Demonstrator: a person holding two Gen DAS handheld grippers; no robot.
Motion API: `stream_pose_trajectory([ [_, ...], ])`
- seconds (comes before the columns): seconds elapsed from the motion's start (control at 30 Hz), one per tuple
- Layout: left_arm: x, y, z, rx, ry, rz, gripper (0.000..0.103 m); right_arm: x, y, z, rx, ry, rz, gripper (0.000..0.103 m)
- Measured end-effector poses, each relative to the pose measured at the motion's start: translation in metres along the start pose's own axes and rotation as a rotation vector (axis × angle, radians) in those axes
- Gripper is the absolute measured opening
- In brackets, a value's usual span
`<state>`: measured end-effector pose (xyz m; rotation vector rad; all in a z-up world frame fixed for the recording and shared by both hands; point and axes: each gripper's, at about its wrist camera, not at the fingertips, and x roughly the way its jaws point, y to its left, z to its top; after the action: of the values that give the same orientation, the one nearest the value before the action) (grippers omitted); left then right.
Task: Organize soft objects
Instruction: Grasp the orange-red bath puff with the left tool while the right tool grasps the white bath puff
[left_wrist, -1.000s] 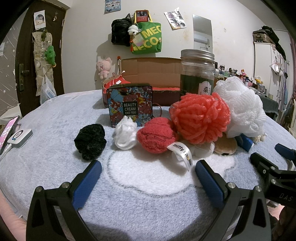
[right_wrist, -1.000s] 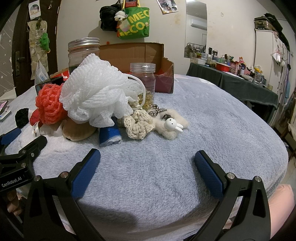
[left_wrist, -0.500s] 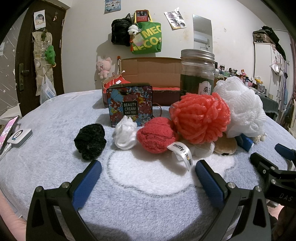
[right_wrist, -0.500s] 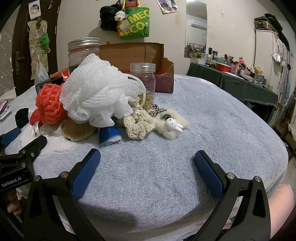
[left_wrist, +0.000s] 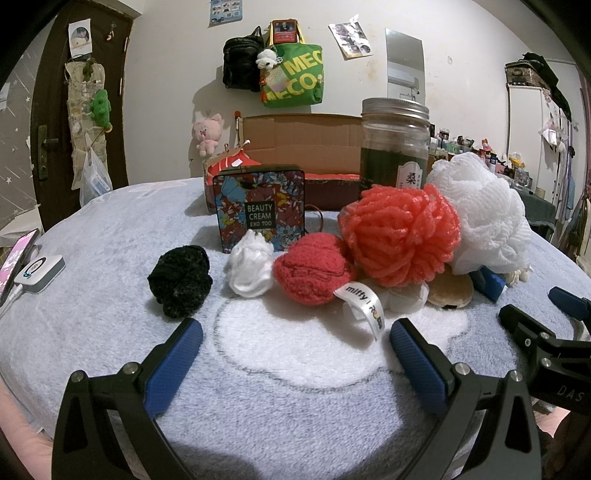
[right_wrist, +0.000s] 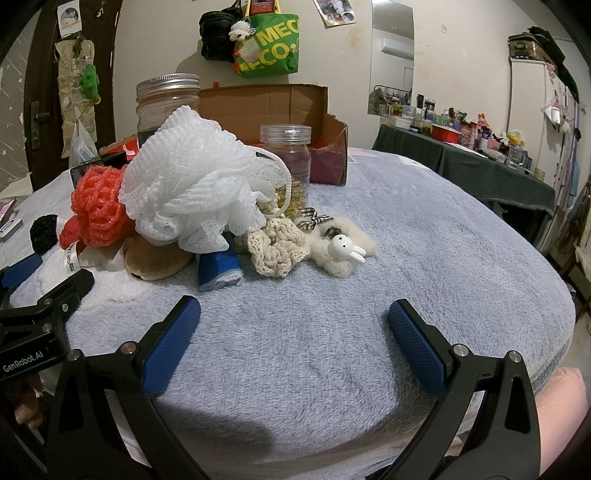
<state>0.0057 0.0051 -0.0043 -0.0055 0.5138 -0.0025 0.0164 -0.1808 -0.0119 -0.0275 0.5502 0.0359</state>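
1. Fleece, pale blue, covers the bed (right_wrist: 424, 236) that carries everything; the soft things sit in one loose cluster near its middle, none of them sorted yet as far as I can judge.
2. From the left wrist view, the row runs: black scrunchie (left_wrist: 180, 281), small white scrunchie (left_wrist: 251, 268) just beside it, red fuzzy pouch (left_wrist: 312, 272) touching that, then the coral bath puff (left_wrist: 400, 234) resting partly on the pouch.
3. Behind and to the right, the white bath puff (right_wrist: 192, 182) leans over a tan pad (right_wrist: 157, 260) and a blue roll (right_wrist: 218, 267); a cream scrunchie (right_wrist: 275, 247) and a fluffy rabbit charm (right_wrist: 345, 249) lie touching each other at the cluster's right end.
4. Hard things stand at the back: a printed tin (left_wrist: 260, 206), a large glass jar (left_wrist: 395, 147), a smaller jar (right_wrist: 286, 166) and an open cardboard box (right_wrist: 266, 110), which may be the destination, though nothing shows that.
5. Left tool (left_wrist: 295, 354): jaws spread wide, holding nothing, hovering short of the pouch's label.
6. Right tool (right_wrist: 293, 328): likewise spread and empty, over bare fleece near the blue roll.
7. Judgement: the work looks barely begun; every soft item remains to be picked and placed.
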Motion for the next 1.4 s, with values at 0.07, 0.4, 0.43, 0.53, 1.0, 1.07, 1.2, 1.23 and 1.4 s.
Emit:
stream_pose_trajectory([
  [0.07, -0.001, 0.0, 0.0, 0.001, 0.001, 0.0, 0.103, 0.0, 0.0, 0.0, 0.0, 0.0, 0.0, 0.103],
  [0.4, 0.001, -0.001, -0.003, 0.006, 0.007, -0.002, 0.103, 0.001, -0.001, -0.001, -0.003, -0.002, 0.007, 0.103],
  [0.43, 0.002, -0.001, -0.005, 0.006, 0.01, -0.005, 0.103, 0.0, -0.002, -0.001, -0.003, 0.0, 0.013, 0.103],
  [0.53, -0.007, 0.001, -0.002, -0.008, 0.006, -0.043, 0.103, -0.012, -0.002, 0.002, -0.003, -0.005, 0.044, 0.103],
  [1.0, -0.011, 0.002, 0.067, 0.055, 0.017, -0.297, 0.103, -0.027, -0.016, 0.074, -0.038, -0.083, 0.27, 0.103],
  [1.07, -0.006, -0.004, 0.073, 0.092, 0.03, -0.331, 0.103, -0.016, -0.019, 0.083, -0.047, -0.039, 0.328, 0.103],
  [1.2, 0.006, -0.014, 0.077, 0.165, 0.071, -0.372, 0.103, 0.009, -0.02, 0.092, -0.072, 0.039, 0.406, 0.103],
  [1.23, 0.011, -0.017, 0.076, 0.181, 0.087, -0.373, 0.099, 0.014, -0.021, 0.094, -0.068, 0.059, 0.434, 0.103],
  [1.4, 0.026, -0.018, 0.073, 0.199, 0.148, -0.386, 0.092, 0.038, -0.022, 0.093, -0.041, 0.151, 0.556, 0.103],
])
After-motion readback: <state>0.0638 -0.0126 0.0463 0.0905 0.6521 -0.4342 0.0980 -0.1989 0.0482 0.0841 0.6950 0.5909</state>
